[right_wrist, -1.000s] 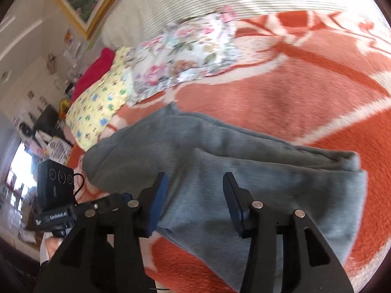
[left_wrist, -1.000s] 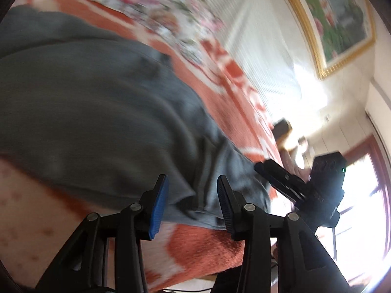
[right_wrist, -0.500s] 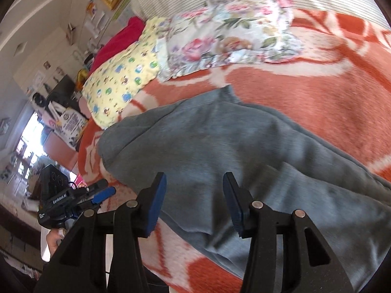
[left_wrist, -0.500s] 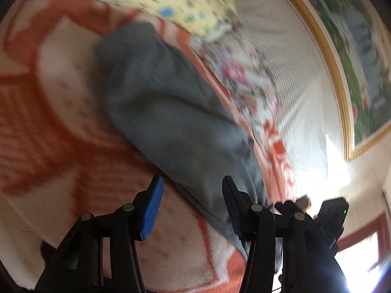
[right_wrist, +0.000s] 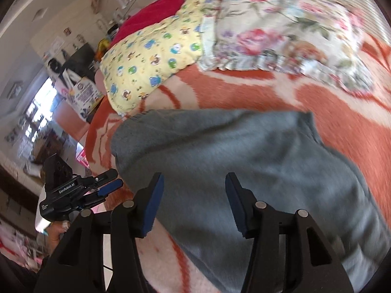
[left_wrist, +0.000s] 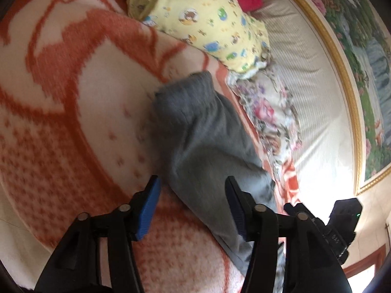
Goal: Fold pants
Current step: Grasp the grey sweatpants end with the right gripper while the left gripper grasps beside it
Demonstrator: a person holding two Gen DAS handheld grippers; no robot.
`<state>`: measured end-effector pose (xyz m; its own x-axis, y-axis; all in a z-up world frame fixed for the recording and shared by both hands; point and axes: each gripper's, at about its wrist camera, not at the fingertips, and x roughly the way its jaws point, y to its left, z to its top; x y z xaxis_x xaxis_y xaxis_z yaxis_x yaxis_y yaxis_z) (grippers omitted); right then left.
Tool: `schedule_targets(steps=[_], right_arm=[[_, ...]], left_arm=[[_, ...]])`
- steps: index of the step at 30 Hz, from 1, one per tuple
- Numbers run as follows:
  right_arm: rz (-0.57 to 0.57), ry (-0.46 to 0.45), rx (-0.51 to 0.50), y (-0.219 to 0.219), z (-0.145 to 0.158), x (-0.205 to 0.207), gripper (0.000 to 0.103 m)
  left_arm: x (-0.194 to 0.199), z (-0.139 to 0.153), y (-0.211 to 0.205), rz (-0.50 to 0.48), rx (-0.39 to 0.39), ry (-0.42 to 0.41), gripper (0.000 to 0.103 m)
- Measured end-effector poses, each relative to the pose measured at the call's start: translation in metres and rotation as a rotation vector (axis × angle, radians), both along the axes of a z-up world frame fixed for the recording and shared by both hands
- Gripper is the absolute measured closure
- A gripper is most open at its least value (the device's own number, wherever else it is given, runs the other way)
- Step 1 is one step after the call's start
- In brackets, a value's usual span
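Note:
The grey pants (left_wrist: 205, 144) lie folded lengthwise on the orange and white blanket (left_wrist: 80, 122). They also fill the middle of the right wrist view (right_wrist: 244, 156). My left gripper (left_wrist: 193, 207) is open and empty, hovering just above the near edge of the pants. My right gripper (right_wrist: 193, 202) is open and empty above the pants' near edge. The left gripper also shows in the right wrist view (right_wrist: 107, 183) at the left, open, beside the leg end of the pants. The right gripper's body shows at the lower right of the left wrist view (left_wrist: 337, 222).
A yellow cartoon-print pillow (right_wrist: 151, 56), a floral pillow (right_wrist: 281, 39) and a red cushion (right_wrist: 151, 17) lie at the head of the bed. A striped headboard (left_wrist: 310, 85) and a framed painting (left_wrist: 361, 44) stand behind. Cluttered furniture (right_wrist: 73, 78) stands beyond the bed's left edge.
Both grippers have pulled back and swung toward the leg end of the pants. More of the pants and the pillows have come into view. Both stay open.

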<state>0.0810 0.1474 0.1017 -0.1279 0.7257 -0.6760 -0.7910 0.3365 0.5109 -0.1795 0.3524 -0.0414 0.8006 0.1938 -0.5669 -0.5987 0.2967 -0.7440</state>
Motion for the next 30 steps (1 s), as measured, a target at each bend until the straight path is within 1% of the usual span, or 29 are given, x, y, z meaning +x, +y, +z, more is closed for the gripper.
schedule_targets(steps=[4,10,11,14,16,19,23,25,27,29,30], right_arm=[[0.085,-0.030,-0.009,0.042,0.005,0.001,0.045],[0.216,-0.053,-0.034,0.114,0.004,0.005,0.044],[0.251,-0.051,-0.037,0.130,0.003,0.006,0.041],[0.337,-0.087,-0.063,0.169,-0.002,0.003,0.039],[0.388,-0.104,-0.084,0.194,-0.007,0.001,0.039],[0.447,-0.102,-0.106,0.224,-0.015,-0.002,0.039],[0.513,-0.069,-0.132,0.263,-0.028,-0.004,0.039],[0.533,-0.070,-0.154,0.279,-0.035,-0.006,0.039],[0.571,-0.033,-0.191,0.296,-0.047,-0.009,0.039],[0.607,0.003,-0.219,0.302,-0.058,-0.016,0.039],[0.627,0.002,-0.226,0.304,-0.062,-0.021,0.039]], left_arm=[[0.001,-0.005,0.014,0.026,-0.018,-0.002,0.044],[0.009,-0.015,0.025,0.037,-0.057,-0.012,0.042],[0.011,-0.016,0.026,0.039,-0.059,-0.015,0.042],[0.016,-0.017,0.028,0.047,-0.061,-0.020,0.038],[0.021,-0.017,0.030,0.051,-0.059,-0.022,0.033],[0.028,-0.015,0.032,0.058,-0.045,-0.003,0.031],[0.035,-0.016,0.036,0.067,-0.035,0.003,0.031],[0.037,-0.017,0.039,0.075,-0.034,-0.006,0.033],[0.039,-0.017,0.041,0.078,-0.039,-0.018,0.033],[0.040,-0.017,0.044,0.075,-0.044,-0.028,0.033],[0.041,-0.017,0.045,0.073,-0.044,-0.033,0.033]])
